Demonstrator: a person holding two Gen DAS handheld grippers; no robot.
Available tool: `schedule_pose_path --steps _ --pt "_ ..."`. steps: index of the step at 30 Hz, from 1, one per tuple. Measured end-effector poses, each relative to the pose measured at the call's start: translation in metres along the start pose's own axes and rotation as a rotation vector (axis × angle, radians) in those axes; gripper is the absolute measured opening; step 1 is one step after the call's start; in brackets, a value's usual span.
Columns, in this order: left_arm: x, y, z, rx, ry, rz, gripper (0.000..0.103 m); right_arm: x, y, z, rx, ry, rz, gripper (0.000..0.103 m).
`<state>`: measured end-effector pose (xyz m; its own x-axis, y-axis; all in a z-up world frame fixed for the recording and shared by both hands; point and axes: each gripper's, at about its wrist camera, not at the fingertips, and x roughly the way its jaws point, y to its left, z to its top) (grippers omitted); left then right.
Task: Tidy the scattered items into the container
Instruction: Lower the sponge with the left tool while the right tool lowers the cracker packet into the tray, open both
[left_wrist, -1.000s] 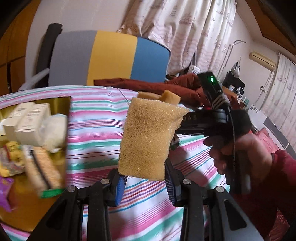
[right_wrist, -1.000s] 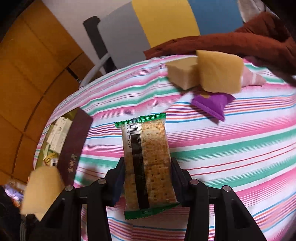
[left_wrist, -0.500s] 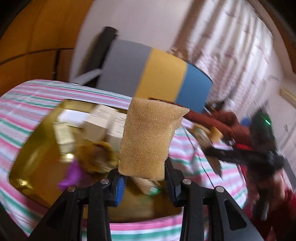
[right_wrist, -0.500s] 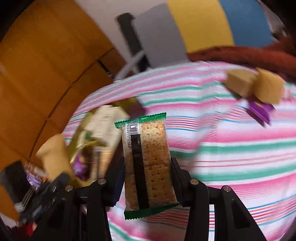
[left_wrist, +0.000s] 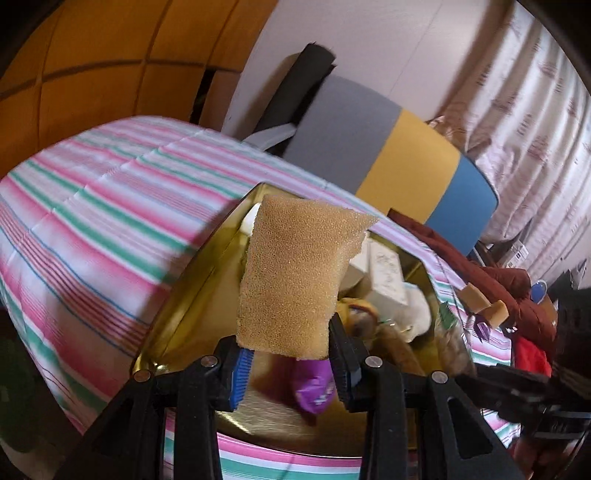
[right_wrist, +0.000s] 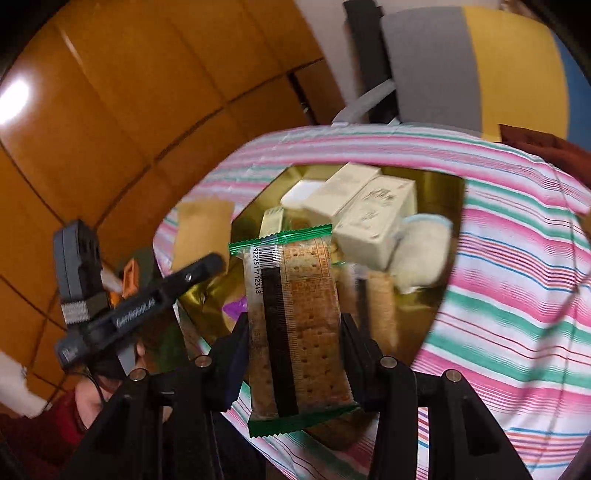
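Left gripper (left_wrist: 286, 363) clamped the sponge (left_wrist: 295, 273), right gripper (right_wrist: 293, 354) clamped the crackers (right_wrist: 295, 321), both above the tin (right_wrist: 452, 206); lowering before release seemed wise.

Right gripper (right_wrist: 293, 354) clamped on cracker packet (right_wrist: 295, 325), packet upright, green crimped ends, barcode near top. Beyond it, gold container (right_wrist: 452, 221) on striped cloth (right_wrist: 517, 295). Inside container: cream boxes (right_wrist: 369, 218), white round pad (right_wrist: 421, 254) beside them, purple wrapper (right_wrist: 234, 307), another cracker packet (right_wrist: 380, 306). Left gripper (right_wrist: 199, 273) at left with tan sponge (right_wrist: 201, 232), over container's near-left rim. Image blurred.
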<state>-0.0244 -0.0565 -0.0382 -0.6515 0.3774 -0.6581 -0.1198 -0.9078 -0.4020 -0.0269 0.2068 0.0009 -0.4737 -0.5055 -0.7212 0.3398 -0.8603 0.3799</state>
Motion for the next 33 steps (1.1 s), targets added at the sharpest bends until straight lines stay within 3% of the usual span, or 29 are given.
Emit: schedule_pose_path --steps 6,9,13,24,33 --pt "0.011 0.004 -0.006 -0.017 0.062 0.021 0.038 0.025 0.003 0.002 -0.016 0.025 -0.069 0.049" --pt "0.009 0.003 -0.009 -0.013 0.067 0.04 0.046 0.024 0.001 0.003 -0.012 0.014 -0.097 0.068" --pt "0.001 0.001 -0.01 -0.029 0.053 0.056 0.054 0.013 0.001 0.001 -0.027 -0.017 -0.102 0.068" --pt "-0.02 -0.007 -0.005 -0.027 -0.054 0.097 0.055 -0.005 -0.013 -0.004 0.029 -0.042 -0.097 0.069" --pt "-0.022 -0.013 -0.004 -0.04 -0.05 0.071 0.055 -0.015 -0.024 -0.007 0.055 -0.049 -0.101 0.069"
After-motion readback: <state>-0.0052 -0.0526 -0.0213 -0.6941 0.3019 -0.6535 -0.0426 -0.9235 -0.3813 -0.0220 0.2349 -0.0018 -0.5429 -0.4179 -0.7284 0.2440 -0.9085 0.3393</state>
